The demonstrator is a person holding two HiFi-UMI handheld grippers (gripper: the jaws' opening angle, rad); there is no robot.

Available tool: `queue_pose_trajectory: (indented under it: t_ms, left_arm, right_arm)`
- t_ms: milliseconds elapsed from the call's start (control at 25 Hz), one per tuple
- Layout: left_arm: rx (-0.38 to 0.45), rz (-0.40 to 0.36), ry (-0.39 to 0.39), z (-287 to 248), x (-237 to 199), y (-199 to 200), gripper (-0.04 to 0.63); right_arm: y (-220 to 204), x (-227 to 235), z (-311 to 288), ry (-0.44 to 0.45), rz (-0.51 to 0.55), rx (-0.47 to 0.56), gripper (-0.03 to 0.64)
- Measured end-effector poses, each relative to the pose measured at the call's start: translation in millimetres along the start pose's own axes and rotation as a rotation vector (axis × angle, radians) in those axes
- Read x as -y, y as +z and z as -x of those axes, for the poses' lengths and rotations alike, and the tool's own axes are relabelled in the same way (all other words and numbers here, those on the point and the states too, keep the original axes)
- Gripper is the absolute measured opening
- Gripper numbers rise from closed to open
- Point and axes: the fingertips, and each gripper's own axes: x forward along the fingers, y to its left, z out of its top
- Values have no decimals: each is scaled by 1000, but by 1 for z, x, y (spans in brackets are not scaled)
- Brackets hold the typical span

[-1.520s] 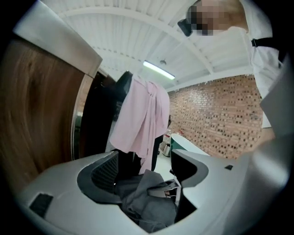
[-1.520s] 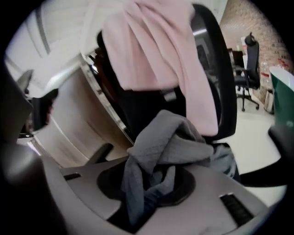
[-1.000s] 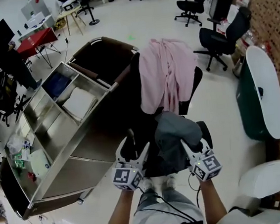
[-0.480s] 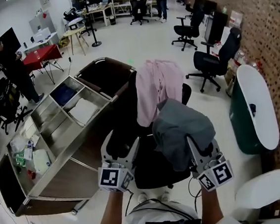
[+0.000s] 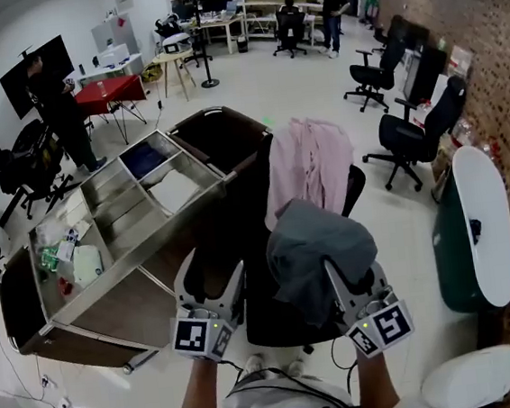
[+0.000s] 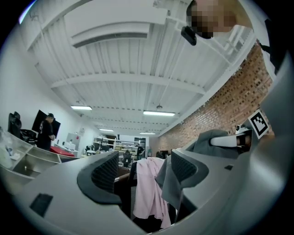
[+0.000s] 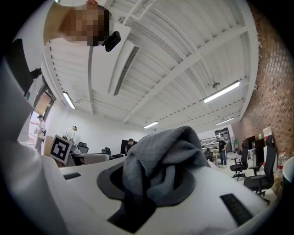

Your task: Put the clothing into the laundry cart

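Garment of grey cloth (image 5: 319, 248) hangs clamped in right hand-held gripper (image 5: 344, 289), clear of black office chair (image 5: 281, 324) for carting; left hand-held gripper (image 5: 210, 277) open.

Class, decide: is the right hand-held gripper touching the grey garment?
Touching. The right gripper view shows the right hand-held gripper clamped on the grey garment.

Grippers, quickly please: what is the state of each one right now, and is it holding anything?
Left gripper: open, holding nothing.
Right gripper: closed on the grey garment.
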Motion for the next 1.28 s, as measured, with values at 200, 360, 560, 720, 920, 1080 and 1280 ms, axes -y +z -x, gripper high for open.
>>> queue_pose_trajectory:
  t_ms: [200,360,560,720,920,1080,1280]
  left_arm:
    - [-7,-36,123,43,-8,11,347]
    - [-25,-104,243,88,-20,19,347]
    - [-3,-172,409,151,-58,42,347]
    - [-7,-197,501,209,-87,51,347]
    - [19,-227,615,282,-127,81,347]
    - [7,-244,675,346,-165,86,347]
    - [9,-261,731,412,-188,119,347]
  right_arm:
    - [-1,-42,-10,169,-62,19,130]
    - [-4,-86,-21,310,-113,38,130]
    - [2,-153,-43,489,-139,74,130]
    - [-1,-215,-54,590,-164,71,130]
    - [6,-294,-72,698,-196,91,130]
    - [8,-360,-79,769,-229,108,130]
    - [16,-440,-84,841,-259,125,130]
